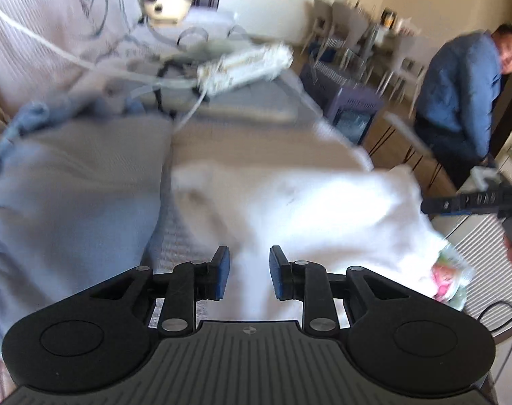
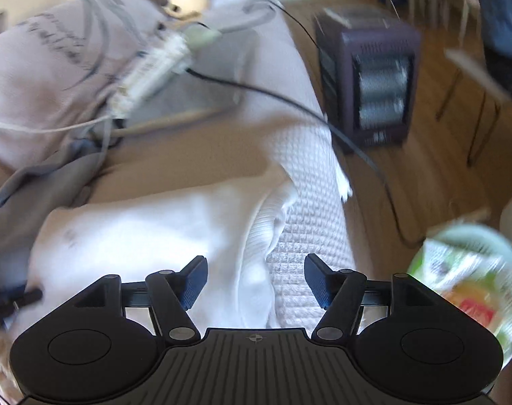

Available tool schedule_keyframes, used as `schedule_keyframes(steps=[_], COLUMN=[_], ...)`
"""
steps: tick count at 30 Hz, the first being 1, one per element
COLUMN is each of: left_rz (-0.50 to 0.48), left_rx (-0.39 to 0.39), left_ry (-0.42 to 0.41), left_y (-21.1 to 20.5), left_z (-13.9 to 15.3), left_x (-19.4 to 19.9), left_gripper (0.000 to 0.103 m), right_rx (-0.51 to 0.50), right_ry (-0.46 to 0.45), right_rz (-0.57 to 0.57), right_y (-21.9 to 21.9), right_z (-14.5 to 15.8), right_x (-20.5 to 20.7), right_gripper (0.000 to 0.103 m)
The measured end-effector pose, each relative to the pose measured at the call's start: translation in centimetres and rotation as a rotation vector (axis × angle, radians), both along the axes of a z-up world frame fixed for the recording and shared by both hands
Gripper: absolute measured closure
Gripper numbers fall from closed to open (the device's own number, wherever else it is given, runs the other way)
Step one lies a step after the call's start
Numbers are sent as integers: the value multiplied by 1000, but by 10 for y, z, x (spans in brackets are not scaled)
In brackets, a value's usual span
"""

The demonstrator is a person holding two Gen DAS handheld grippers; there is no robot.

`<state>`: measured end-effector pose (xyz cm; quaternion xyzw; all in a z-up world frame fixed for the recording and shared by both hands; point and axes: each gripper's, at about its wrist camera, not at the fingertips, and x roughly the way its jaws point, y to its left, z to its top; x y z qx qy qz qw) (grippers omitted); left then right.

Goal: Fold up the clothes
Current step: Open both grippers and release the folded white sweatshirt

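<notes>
A white garment point(image 1: 306, 209) lies spread on a beige sofa seat point(image 1: 256, 148). In the right wrist view the white garment point(image 2: 137, 229) ends in a ribbed edge. My left gripper point(image 1: 249, 270) hovers over its near part. The blue pads stand a little apart and white cloth shows in the gap. No pad visibly presses on the cloth. My right gripper point(image 2: 257, 281) is open wide above the garment's ribbed edge and the waffle-textured cover point(image 2: 310, 202), with nothing pinched. The right gripper point(image 1: 458, 199) also shows as a black bar at the garment's right side.
A grey-blue garment point(image 1: 70, 185) lies crumpled to the left. A power strip point(image 1: 245, 64) with cables rests at the back by a printed cushion point(image 1: 36, 33). On the floor stands a dark heater point(image 2: 374, 91). A colourful packet point(image 2: 472, 283) sits at the right, and a person in a blue shirt point(image 1: 458, 94) stands beyond.
</notes>
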<state>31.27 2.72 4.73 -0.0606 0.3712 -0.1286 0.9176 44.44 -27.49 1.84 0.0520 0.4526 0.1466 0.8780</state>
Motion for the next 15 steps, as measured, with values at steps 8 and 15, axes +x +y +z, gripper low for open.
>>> schedule_keyframes(steps=[8,15], left_rz=[-119,-164], left_rx=[-61,37], left_ry=[-66,9], left_y=[-26,-56], left_z=[29,-29], left_x=[-27,-10], left_gripper=[82,90], right_rx=[-1,-24], right_ry=[-123,-70], right_rz=[180,146], right_y=[15,44], right_z=[32,-6], right_x=[-59,-55], right_gripper=[77,80])
